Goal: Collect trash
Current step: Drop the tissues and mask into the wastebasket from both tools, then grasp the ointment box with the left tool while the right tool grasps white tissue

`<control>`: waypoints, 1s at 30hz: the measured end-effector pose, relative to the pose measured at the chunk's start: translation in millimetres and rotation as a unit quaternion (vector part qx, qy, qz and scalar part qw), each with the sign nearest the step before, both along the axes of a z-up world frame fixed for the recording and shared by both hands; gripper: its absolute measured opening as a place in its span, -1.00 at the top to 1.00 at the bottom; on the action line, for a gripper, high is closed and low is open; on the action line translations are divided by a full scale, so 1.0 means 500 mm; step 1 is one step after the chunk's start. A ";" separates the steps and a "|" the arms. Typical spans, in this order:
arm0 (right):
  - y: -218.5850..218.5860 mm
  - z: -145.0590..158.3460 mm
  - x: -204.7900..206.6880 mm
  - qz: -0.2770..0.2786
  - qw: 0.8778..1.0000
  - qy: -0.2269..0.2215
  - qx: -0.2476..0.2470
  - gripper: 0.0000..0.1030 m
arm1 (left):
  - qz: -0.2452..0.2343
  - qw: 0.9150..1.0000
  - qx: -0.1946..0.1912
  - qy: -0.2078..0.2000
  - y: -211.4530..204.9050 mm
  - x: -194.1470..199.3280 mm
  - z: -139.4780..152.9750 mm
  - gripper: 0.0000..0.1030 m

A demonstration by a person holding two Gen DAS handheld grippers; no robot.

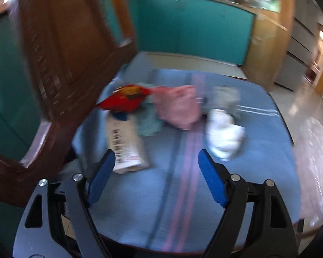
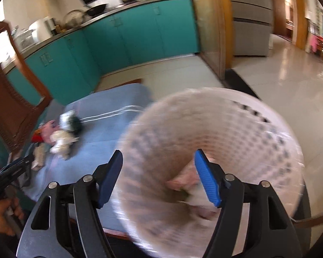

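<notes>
My left tongs point(image 1: 156, 163) gaping empty, trash pile point(image 1: 161, 109) lying ahead; right tongs point(image 2: 158, 163) gaping over basket point(image 2: 269, 142).

A loose cluster of trash lies on the blue striped cloth at the far left of the surface: a red and yellow wrapper point(image 1: 127, 100), a flat white packet with a barcode point(image 1: 127, 146) just in front of it, a crumpled pink bag point(image 1: 178, 107) beside them, a grey wad point(image 1: 226, 99) and a crumpled white tissue point(image 1: 224, 135) to the right. A white perforated basket point(image 2: 269, 142) stands at the right edge, with pink scraps point(image 2: 183, 178) already lying in its bottom.
</notes>
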State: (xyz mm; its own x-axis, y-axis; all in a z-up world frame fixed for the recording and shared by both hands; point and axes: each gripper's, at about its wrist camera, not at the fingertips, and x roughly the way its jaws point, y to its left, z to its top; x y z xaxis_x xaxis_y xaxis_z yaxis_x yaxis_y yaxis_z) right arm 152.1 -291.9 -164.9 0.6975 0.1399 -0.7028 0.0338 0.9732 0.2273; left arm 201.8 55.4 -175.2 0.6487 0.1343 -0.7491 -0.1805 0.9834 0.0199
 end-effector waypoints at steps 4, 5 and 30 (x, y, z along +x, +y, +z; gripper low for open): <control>0.114 0.009 0.039 0.070 0.997 -0.009 0.001 -0.32 | 0.016 1.000 0.009 0.020 0.028 0.011 -0.025 -0.62; 0.134 0.010 0.045 0.081 0.997 -0.010 -0.001 -0.32 | 0.018 0.999 0.014 0.025 0.031 0.021 -0.033 -0.64; 0.438 -0.099 0.220 0.195 0.980 0.046 -0.013 -0.32 | -0.058 0.992 -0.047 0.100 0.031 -0.071 -0.108 0.02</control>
State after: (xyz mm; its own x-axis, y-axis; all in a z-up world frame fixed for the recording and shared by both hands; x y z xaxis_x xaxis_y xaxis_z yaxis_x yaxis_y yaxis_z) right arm 262.4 -72.8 -214.2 0.5276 0.3646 -0.7673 -0.3222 0.9216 0.2164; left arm 166.5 70.7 -229.4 0.4930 -0.0088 -0.8700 -0.0685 0.9964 -0.0489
